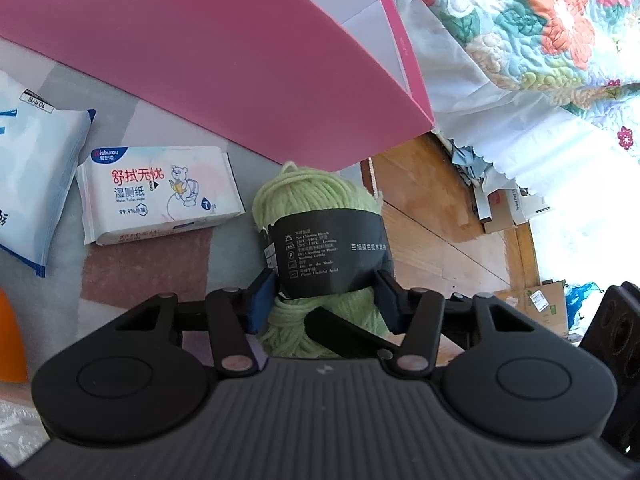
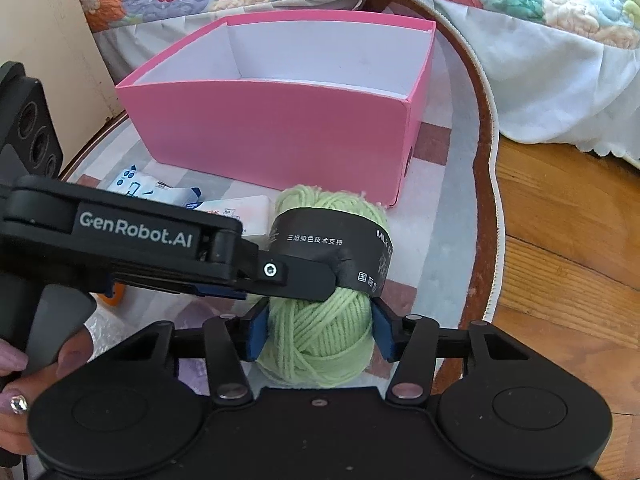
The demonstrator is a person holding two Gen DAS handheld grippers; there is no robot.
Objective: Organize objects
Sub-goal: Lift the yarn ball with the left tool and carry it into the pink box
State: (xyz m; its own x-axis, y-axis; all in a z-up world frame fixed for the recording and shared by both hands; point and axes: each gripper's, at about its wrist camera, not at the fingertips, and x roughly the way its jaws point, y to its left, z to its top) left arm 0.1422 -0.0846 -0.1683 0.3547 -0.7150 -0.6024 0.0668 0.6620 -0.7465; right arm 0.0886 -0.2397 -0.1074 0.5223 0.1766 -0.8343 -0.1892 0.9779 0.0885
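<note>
A green yarn ball [image 1: 316, 204] with a black paper band sits between both grippers. My left gripper [image 1: 326, 300] is shut on the yarn ball at its band; it also shows from the side in the right wrist view [image 2: 304, 276]. My right gripper [image 2: 320, 336] is shut on the lower half of the same yarn ball [image 2: 320, 344]. An open pink box [image 2: 280, 128] with a white inside stands just beyond the yarn; its pink wall [image 1: 200, 52] fills the top of the left wrist view.
A wet-wipe pack [image 1: 160, 192] and a larger blue-white pack [image 1: 36, 176] lie on the rug [image 2: 448, 240] left of the yarn. An orange object [image 1: 10, 340] is at the far left. Wooden floor [image 2: 568, 240] and a floral bedspread [image 2: 520, 8] lie to the right.
</note>
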